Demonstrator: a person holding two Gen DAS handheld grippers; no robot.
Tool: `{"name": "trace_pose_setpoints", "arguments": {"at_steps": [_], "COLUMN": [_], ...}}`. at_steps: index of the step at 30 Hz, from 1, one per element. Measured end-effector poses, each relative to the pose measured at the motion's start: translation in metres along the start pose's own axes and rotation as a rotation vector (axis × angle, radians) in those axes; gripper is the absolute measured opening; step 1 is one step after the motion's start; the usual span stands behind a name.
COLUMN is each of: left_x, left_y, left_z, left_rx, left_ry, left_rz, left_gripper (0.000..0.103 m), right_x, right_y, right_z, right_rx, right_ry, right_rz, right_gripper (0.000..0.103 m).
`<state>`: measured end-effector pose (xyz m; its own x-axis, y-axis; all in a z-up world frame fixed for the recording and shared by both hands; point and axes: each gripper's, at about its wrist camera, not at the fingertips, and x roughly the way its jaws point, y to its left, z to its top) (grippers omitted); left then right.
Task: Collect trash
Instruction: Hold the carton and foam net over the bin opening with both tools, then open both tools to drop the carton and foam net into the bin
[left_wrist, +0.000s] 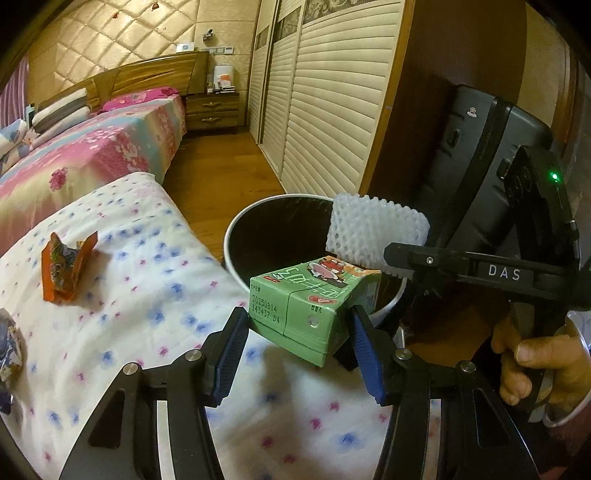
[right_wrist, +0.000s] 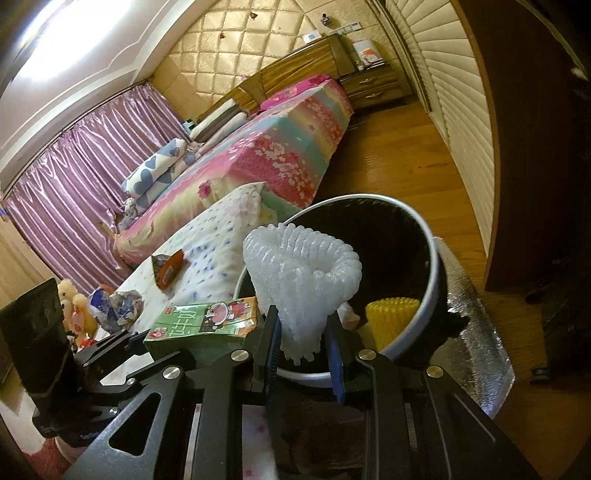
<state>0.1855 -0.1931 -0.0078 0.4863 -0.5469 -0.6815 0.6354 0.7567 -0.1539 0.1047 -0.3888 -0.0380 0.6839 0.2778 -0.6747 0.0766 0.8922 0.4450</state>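
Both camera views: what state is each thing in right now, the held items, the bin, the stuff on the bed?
Left gripper: shut on the green carton.
Green carton: held at the bin's rim.
Right gripper: shut on the white foam net.
White foam net: squeezed, above the bin.
Bin: open, yellow foam net inside.
Orange wrapper: torn open, on the bed.
Blue wrapper: crumpled, on the bed.

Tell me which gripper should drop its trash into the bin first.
Right. The right gripper already holds the white foam net over the bin's opening. The left gripper holds the green carton nearer the rim, partly above the bedsheet, so it probably needs moving forward.
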Motion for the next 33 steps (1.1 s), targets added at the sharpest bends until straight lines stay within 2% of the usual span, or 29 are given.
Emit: {"name": "trace_pose_setpoints", "arguments": {"at_steps": [12,21,28,31,32,33], "left_x": [0.031,0.052,0.06,0.058,0.057,0.055], "left_y": [-0.001,0.002,0.005,0.007,0.009,0.01], "left_z": [0.025,0.041,0.044,0.043,0.044,0.043], "left_rx": [-0.055,-0.085,-0.11,-0.127,-0.135,-0.142], "left_ry": [0.014,0.034,0.041,0.048,0.043,0.037], "left_rz": [0.041,0.063,0.047,0.047,0.039,0.034], "left_gripper": [0.054,0.054,0.056,0.057,0.057,0.057], "right_x": [0.008,0.017,0.023,0.023,0.022,0.02], "right_y": [-0.018,-0.024,-0.027,-0.03,-0.03,-0.03], "right_z": [0.019,0.028,0.032,0.034,0.035,0.034], "right_rx": [-0.018,-0.032,-0.04,-0.031,-0.028,-0.027], "right_ry": [0.02,0.05,0.065,0.064,0.059,0.05], "right_rz": [-0.061,-0.073,-0.086,-0.091,-0.094,-0.098], "right_gripper": [0.023,0.024,0.027,0.051,0.064,0.068]}}
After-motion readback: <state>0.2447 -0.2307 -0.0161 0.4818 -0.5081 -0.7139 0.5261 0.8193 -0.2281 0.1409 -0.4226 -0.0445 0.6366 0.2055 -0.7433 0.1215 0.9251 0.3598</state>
